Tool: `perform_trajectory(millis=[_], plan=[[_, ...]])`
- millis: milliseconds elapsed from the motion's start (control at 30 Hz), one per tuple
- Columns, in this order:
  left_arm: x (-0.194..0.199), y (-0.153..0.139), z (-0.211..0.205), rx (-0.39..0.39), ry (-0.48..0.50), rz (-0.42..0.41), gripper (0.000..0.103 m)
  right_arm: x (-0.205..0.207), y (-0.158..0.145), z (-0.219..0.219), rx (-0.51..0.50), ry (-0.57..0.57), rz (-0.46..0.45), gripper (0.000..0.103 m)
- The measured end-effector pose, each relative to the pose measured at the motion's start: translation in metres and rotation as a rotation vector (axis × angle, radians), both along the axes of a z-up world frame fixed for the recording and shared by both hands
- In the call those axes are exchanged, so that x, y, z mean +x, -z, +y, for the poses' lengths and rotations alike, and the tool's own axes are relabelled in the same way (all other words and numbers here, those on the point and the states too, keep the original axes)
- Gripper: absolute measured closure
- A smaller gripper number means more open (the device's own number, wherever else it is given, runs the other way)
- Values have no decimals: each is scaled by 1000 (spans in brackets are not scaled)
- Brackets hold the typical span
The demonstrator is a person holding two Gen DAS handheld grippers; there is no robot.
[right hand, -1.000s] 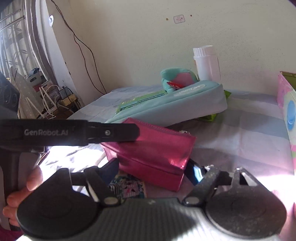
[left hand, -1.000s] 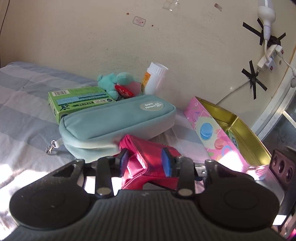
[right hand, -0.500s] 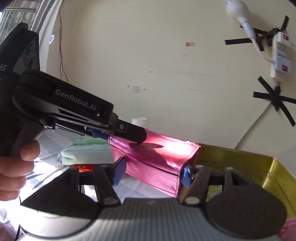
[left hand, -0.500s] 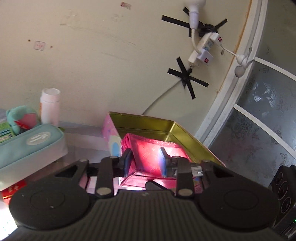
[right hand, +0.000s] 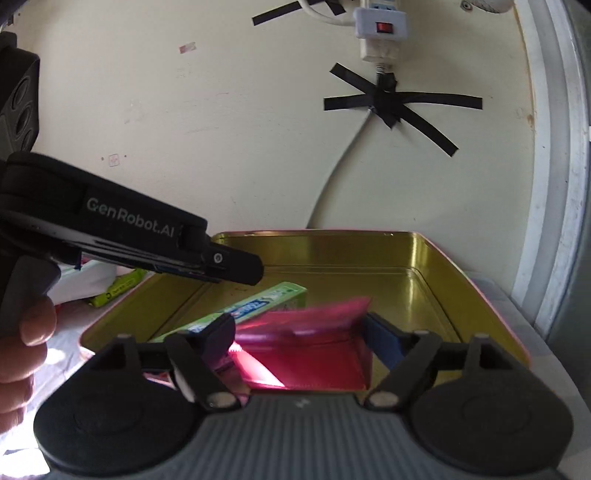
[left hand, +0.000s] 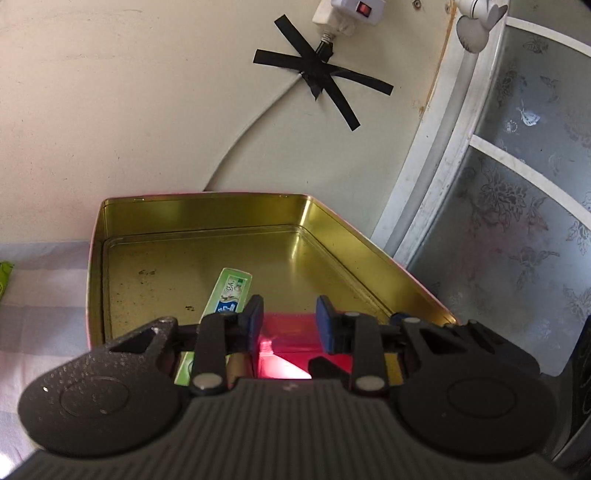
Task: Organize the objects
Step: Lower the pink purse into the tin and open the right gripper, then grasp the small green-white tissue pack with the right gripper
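A shiny pink pouch (right hand: pixel 306 347) lies in the near end of the open gold tin (right hand: pixel 369 254), partly over a green toothpaste box (right hand: pixel 258 304). My right gripper (right hand: pixel 299 334) is open, its fingers on either side of the pouch. My left gripper (left hand: pixel 288 321) is open just above the pouch (left hand: pixel 291 332), which shows below and between its fingers. The toothpaste box (left hand: pixel 229 291) lies on the tin floor (left hand: pixel 155 266). The left gripper's body (right hand: pixel 129 236) reaches in from the left in the right wrist view.
The tin stands against a cream wall with a taped cable (left hand: pixel 317 74) and a power strip (right hand: pixel 380 29). A frosted door (left hand: pixel 517 206) is on the right. Striped cloth (left hand: pixel 40 280) lies left of the tin, with a green box edge (right hand: pixel 114 291).
Both grippers carried the pink pouch from the bed to the right and down into the gold tin. The left gripper has opened and let go of it; the right gripper is open around it.
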State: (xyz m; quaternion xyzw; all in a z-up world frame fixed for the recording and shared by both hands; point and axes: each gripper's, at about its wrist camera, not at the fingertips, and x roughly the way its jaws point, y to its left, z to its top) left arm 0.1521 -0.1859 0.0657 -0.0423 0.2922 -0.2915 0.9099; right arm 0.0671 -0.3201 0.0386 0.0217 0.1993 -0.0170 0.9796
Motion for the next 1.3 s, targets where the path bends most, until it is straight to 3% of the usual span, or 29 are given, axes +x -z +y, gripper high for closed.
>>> perform_trajectory(millis=[200, 267, 333, 400, 467, 533, 633, 733, 833, 933, 1000, 1133, 1300], plan=[[-11, 3, 7, 2, -30, 5, 69, -14, -3, 0, -32, 52, -122, 14], [-23, -4, 23, -14, -43, -9, 69, -25, -7, 8, -31, 57, -219, 14], [-38, -15, 48, -53, -63, -36, 68, -41, -11, 20, -41, 60, -366, 0], [-56, -28, 79, -74, -101, -85, 66, -53, -9, 27, -2, 44, -475, 0], [-76, -34, 116, -70, -163, -128, 61, -58, 0, 27, 102, -16, -522, 0], [-94, -34, 157, -28, -245, -153, 60, -56, 1, 30, 211, -39, -477, 0], [-112, -24, 216, 49, -388, -133, 60, -56, -6, 45, 276, -80, -456, 0], [-118, -7, 269, 100, -513, -33, 60, -53, -16, 80, 266, -223, -410, 0], [-120, 10, 307, 94, -575, 47, 60, -46, -15, 139, 186, -406, -280, 5], [-115, 17, 321, 74, -544, 55, 60, -27, -2, 208, 92, -596, -72, 25], [-111, 21, 322, 62, -497, 47, 60, -16, 10, 246, 24, -662, 29, 32], [-95, 30, 322, 65, -403, 53, 55, 2, 25, 291, -32, -717, 155, 33], [-71, 45, 319, 27, -304, 108, 52, 19, 41, 319, -103, -691, 221, 33]])
